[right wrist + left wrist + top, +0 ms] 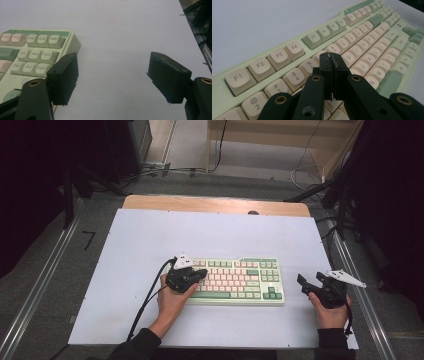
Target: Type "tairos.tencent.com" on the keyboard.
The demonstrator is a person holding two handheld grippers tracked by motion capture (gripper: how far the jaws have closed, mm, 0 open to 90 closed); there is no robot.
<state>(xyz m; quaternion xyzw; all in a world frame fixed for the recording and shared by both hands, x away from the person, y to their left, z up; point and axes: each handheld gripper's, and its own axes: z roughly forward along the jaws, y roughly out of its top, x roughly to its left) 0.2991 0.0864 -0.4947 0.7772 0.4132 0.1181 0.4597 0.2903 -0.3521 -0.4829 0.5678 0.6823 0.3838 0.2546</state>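
A green and cream keyboard [235, 281] lies on the white table sheet, near the front. My left gripper [200, 273] hovers over the keyboard's left end. In the left gripper view the keyboard [362, 42] fills the background and my left gripper [331, 58] has its two black jaws pressed together with nothing between them, tips just above the number-row keys. My right gripper [309, 282] is held to the right of the keyboard. In the right gripper view my right gripper [112, 77] stands open over bare sheet, with the keyboard's right end [37, 53] beside its left jaw.
The white sheet [150, 245] covers a wooden table whose far edge [215, 202] shows. Metal rails [45, 280] run along both sides. Cables and dark stands crowd the floor beyond the table.
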